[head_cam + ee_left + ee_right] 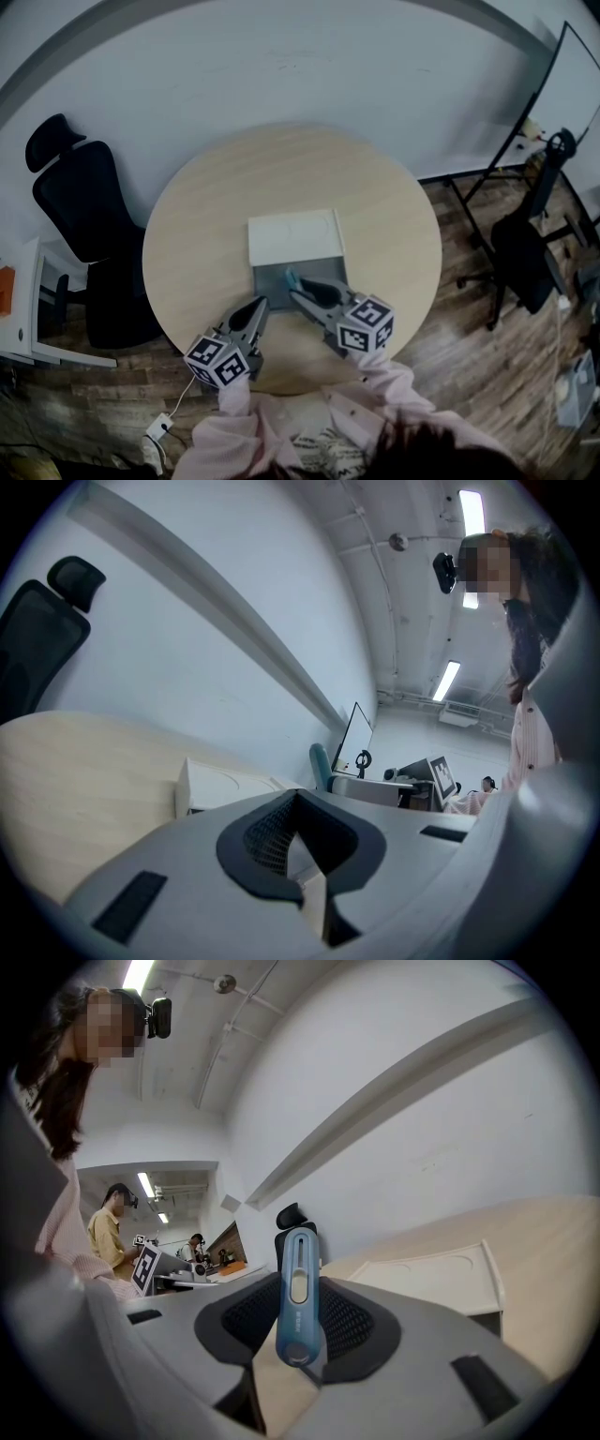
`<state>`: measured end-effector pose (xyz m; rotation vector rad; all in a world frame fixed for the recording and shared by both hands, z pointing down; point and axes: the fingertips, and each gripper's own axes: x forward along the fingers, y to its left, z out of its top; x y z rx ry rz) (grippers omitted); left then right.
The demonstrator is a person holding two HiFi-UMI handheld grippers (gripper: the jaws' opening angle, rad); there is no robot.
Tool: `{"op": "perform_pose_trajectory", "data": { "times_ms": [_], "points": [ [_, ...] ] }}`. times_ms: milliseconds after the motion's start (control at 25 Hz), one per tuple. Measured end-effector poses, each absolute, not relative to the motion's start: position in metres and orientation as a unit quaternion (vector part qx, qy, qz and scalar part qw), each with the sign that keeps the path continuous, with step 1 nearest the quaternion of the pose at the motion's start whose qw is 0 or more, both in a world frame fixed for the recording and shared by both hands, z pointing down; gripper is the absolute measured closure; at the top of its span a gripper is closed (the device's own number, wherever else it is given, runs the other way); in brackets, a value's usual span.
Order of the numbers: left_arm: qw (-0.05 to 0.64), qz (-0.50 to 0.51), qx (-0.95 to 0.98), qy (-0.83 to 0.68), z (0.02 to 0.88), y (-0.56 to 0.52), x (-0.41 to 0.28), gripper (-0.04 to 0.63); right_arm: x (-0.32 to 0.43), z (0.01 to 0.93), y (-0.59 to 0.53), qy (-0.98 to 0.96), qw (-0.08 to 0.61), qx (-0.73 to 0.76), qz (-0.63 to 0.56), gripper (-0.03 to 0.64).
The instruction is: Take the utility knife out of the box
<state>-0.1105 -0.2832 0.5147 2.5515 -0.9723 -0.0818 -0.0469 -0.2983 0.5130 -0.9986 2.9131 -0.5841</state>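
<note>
Status, knife extraction: mostly done, by my reading.

Round wooden surface [202, 234] carries one box [272, 284], set slightly toward the near edge. Its white lid [295, 236] lies open on the far side and the grey base is toward the person.

Right gripper [302, 291]: jaws clenched on the blue utility knife [300, 1302]. The right gripper view shows the pads pressing both flat sides. The round butt end faces the camera, and the slider end sticks out past the jaw tips. From the head view the knife sits over the near part of the grey base, and the gripper comes in from the near right. I cannot tell for certain whether the knife is fully above the base's rim. The knife seen against the wall, and not against the base's floor, suggests it is lifted.

Left gripper [259, 307]: jaws drawn together at the tips with nothing between them. It sits just beside the near left corner of the base. Whether it touches the base, I cannot tell.

Done: lid open, knife grasped.
Left: carry the knife clear of the box outline, likely toward the near edge, and set it on bare surface.

Risk: the grip takes only the butt half, so the knife could pivot if swung fast.
</note>
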Motion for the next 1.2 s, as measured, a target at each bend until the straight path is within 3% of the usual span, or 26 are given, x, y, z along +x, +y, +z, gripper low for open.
{"op": "perform_pose_trajectory", "data": {
  "times_ms": [1200],
  "points": [
    [0.198, -0.024, 0.918, -0.342, 0.5141, -0.2790, -0.1089, 0.595, -0.0425, 0.5173, -0.2943, 0.934, -0.002, -0.314, -0.172, 0.477]
  ]
}}
